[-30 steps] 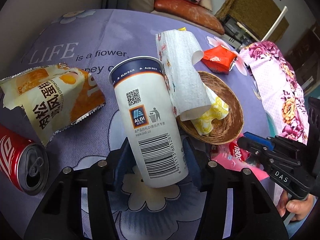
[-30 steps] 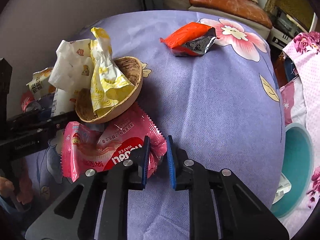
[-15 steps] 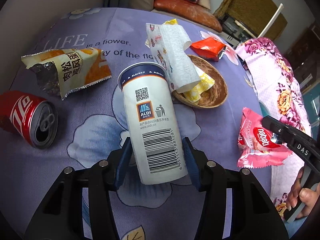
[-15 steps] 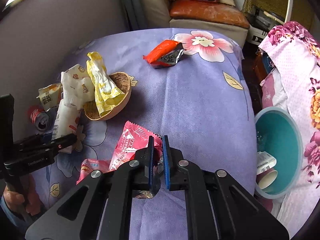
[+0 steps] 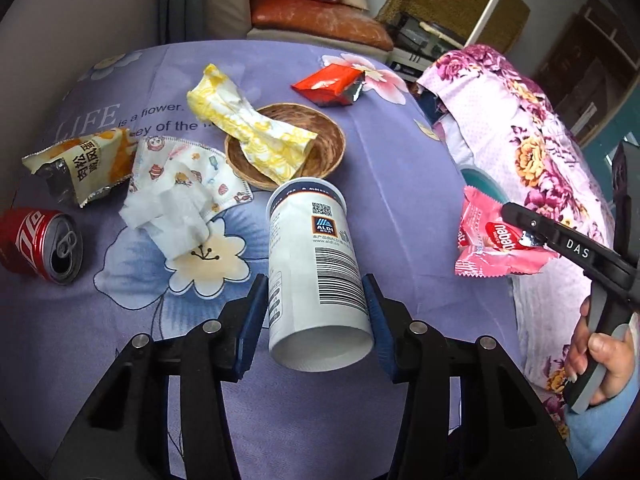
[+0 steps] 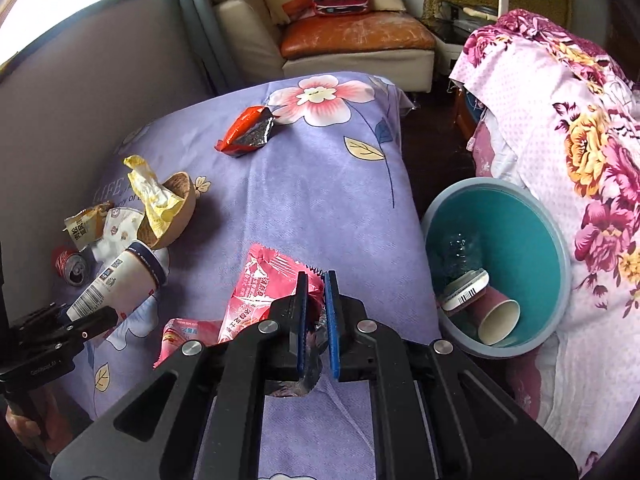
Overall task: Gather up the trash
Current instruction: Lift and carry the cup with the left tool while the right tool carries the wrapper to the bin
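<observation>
While both grippers hang above the purple flowered tablecloth (image 5: 400, 184), each carries one piece of trash. Left gripper (image 5: 316, 320): blue pads pressed on the two sides of the white ALDI paper cup (image 5: 316, 264), its open bottom toward the camera, its rim tilted away; the cup is lifted off the cloth, and the jaws are closing a little on it. Right gripper (image 6: 316, 304): jaws nearly together, clenched on the edge of the pink wafer wrapper (image 6: 260, 296), which hangs to the left of the pads; from the left wrist view the same wrapper (image 5: 496, 240) dangles in the air beside the table edge. A hand (image 5: 600, 356) grips that tool's handle.

Left on the cloth: red cola can (image 5: 38, 244) on its side, yellow snack bag (image 5: 80, 164), printed tissue (image 5: 176, 188), woven bowl (image 5: 320, 140) with a yellow napkin (image 5: 256, 132) lying across it, red foil packet (image 5: 328, 86) at the far end.

Beside the table, on the right, a teal bin (image 6: 532, 240) holds a clear bottle, a white container and a maroon paper cup.
</observation>
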`<move>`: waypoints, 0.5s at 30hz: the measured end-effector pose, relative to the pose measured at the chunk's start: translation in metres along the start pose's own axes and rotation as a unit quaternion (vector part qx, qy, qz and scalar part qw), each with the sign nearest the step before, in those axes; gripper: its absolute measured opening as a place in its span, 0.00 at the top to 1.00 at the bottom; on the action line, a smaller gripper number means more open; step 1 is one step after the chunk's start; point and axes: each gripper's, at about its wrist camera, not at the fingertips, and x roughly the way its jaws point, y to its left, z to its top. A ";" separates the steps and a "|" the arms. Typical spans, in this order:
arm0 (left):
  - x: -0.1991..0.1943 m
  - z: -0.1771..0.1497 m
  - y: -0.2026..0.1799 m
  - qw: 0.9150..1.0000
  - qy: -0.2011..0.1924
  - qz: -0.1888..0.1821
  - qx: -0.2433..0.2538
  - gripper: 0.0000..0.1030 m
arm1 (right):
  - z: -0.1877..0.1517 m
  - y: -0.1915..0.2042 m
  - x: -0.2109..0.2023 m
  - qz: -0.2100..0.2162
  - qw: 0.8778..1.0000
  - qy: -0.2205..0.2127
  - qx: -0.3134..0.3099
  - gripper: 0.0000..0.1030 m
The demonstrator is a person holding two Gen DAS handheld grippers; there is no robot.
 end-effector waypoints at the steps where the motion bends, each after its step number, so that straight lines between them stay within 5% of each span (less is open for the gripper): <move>1: 0.004 0.001 -0.002 1.000 0.008 -0.001 0.003 0.53 | -0.001 -0.002 0.000 0.002 1.000 0.000 0.001 0.92; 6: 0.032 -0.001 -0.002 0.998 0.056 0.003 0.004 0.53 | -0.006 -0.008 -0.002 0.009 1.000 0.000 0.002 0.92; 15: 0.052 -0.001 -0.015 0.997 0.077 0.021 0.023 0.46 | -0.008 -0.012 -0.001 0.013 1.000 -0.002 0.005 0.92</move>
